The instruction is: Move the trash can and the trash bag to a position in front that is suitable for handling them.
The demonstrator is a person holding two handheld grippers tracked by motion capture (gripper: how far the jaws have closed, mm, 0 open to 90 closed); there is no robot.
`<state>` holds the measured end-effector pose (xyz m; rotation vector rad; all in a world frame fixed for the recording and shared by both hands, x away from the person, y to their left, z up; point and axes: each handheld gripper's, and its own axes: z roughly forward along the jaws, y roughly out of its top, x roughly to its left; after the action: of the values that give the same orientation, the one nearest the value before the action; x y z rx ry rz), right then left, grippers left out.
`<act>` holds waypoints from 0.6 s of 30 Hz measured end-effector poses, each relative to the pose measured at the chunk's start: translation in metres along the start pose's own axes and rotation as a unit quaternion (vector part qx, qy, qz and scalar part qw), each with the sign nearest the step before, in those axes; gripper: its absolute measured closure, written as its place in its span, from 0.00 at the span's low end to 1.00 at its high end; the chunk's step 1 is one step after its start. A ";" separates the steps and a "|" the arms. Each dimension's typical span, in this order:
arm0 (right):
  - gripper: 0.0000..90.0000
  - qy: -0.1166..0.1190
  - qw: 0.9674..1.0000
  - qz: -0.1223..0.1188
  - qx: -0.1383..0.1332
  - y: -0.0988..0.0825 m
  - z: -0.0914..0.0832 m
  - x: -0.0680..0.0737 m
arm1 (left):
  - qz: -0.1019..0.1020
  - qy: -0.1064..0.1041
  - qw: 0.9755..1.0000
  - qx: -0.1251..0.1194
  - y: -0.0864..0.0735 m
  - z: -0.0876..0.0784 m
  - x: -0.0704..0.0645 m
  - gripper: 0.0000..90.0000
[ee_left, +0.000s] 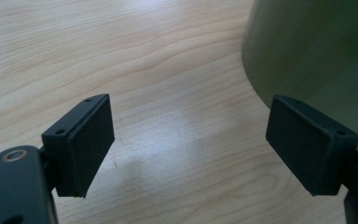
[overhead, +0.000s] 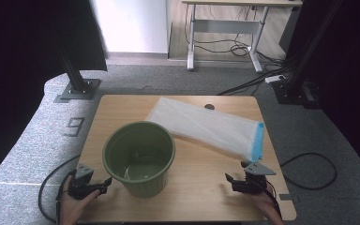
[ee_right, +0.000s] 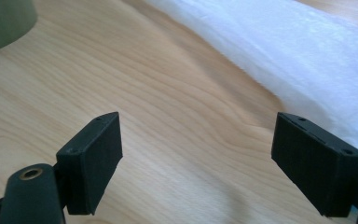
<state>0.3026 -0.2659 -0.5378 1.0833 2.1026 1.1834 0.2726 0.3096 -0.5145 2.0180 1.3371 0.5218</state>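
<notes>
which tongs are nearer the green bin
Left. The left tongs sit open just beside the bin at its lower left, almost at its wall. The right tongs are open farther off, across bare table, nearer the bag.

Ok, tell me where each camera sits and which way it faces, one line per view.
High view: above the near table edge, looking forward and down at the round green plastic bin, the flat white plastic bag, both hands.
Left gripper view: on the left gripper, open jaws over wood, bin wall beside.
Right gripper view: on the right gripper, open jaws facing the bag.
Shared: the wooden table.
</notes>
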 end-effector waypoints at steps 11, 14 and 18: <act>0.17 -0.017 1.000 0.024 -0.004 -0.005 -0.010 -0.018 | 0.030 -0.052 0.998 -0.036 0.000 -0.021 -0.005 0.16; 0.17 -0.021 0.999 0.033 -0.008 -0.005 -0.012 -0.023 | 0.055 -0.084 0.994 -0.036 -0.001 -0.028 -0.013 0.16; 0.17 -0.020 0.999 0.033 -0.006 -0.005 -0.009 -0.025 | 0.085 -0.141 0.985 -0.051 0.000 -0.037 -0.027 0.16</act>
<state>0.3081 -0.2921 -0.5372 1.1692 2.0404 1.1935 0.2384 0.2962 -0.4873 2.0420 0.9580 0.3559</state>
